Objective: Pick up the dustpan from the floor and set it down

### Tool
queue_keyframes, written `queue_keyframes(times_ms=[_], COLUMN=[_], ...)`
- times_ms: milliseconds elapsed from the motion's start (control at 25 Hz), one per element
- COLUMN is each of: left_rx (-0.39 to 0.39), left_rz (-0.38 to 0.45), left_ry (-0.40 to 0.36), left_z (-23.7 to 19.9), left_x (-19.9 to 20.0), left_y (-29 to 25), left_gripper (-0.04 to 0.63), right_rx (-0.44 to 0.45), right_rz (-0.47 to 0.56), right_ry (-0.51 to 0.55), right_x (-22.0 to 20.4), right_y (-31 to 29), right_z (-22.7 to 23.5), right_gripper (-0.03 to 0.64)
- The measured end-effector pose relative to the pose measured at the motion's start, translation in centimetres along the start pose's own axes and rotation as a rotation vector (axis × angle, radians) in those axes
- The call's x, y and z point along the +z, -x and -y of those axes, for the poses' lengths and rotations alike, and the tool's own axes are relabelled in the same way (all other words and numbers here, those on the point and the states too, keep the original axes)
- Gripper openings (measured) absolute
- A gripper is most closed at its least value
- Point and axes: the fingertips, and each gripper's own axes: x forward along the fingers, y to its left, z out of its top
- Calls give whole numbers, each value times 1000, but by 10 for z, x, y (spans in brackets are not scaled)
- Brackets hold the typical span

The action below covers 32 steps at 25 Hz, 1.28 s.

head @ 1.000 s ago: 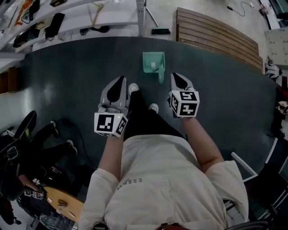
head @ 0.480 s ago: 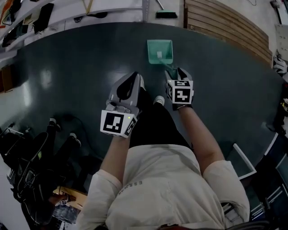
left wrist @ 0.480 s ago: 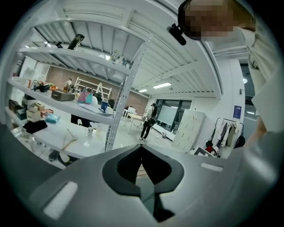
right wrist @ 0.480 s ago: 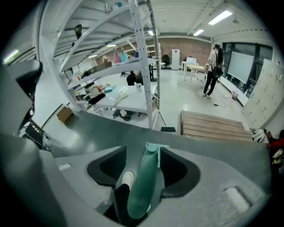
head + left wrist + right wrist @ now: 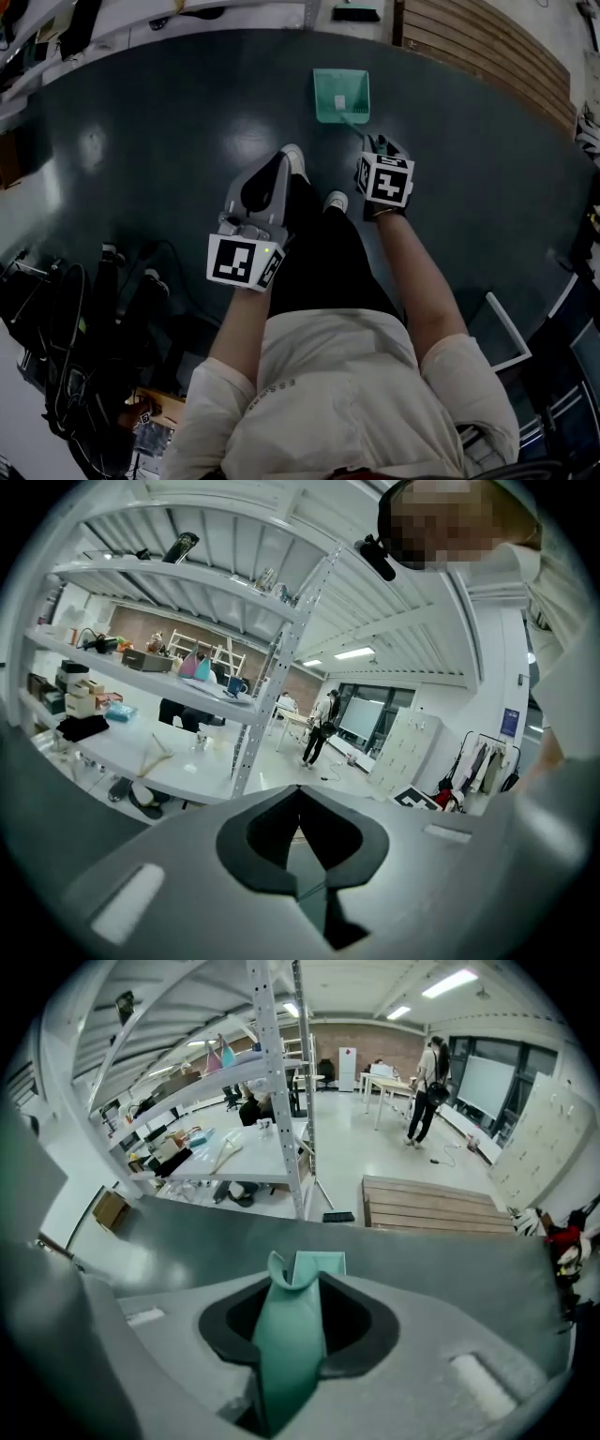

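- Right gripper (image 5: 378, 145): a second ago it hung short of the dustpan (image 5: 339, 96); now it is lower, its tips at the end of the handle (image 5: 354, 122); its jaws have just been closing and now clamp the handle between them.
- Dustpan: teal; flat on the dark floor covering (image 5: 169, 150), near its far edge, as before.
- Left gripper (image 5: 280, 159): lower than a second ago, over the shoes (image 5: 334, 201); jaws closed on nothing.
- Writing: a white label (image 5: 339, 101) on the pan and small print on the shirt (image 5: 328, 394), both too small to read; marker cubes (image 5: 242, 262) bear black-and-white squares only.
- Right gripper view only: the handle (image 5: 289, 1354) filling the gap between the jaws, the pan (image 5: 320, 1263) beyond; shelving rack (image 5: 272, 1082); slatted wooden platform (image 5: 436, 1206) past the covering's far edge.
- Left gripper view only: jaw tips meeting (image 5: 300, 794); lockers (image 5: 398, 752) far off.
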Motion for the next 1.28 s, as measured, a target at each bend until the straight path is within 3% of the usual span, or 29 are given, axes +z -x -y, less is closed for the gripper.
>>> queue_keyframes(times_ms=[280, 520, 800, 1120, 1280], left_rx=[-50, -87, -103, -113, -121], left_rz=[-9, 23, 60, 133, 161], left_ry=[14, 11, -47, -177, -201], left_z=[4, 14, 47, 141, 143], left_x=[1, 22, 43, 68, 87], left_y=[-6, 6, 42, 72, 88], left_gripper=[9, 9, 9, 9, 9], right_rx=[-29, -5, 35, 75, 77], right_rz=[-20, -31, 74, 241, 312], right_ry=[3, 13, 21, 56, 43], right_x=[3, 5, 5, 1, 15], right_y=[2, 42, 132, 247, 285], right_z=[5, 5, 11, 58, 55], right_gripper=[72, 72, 72, 72, 71])
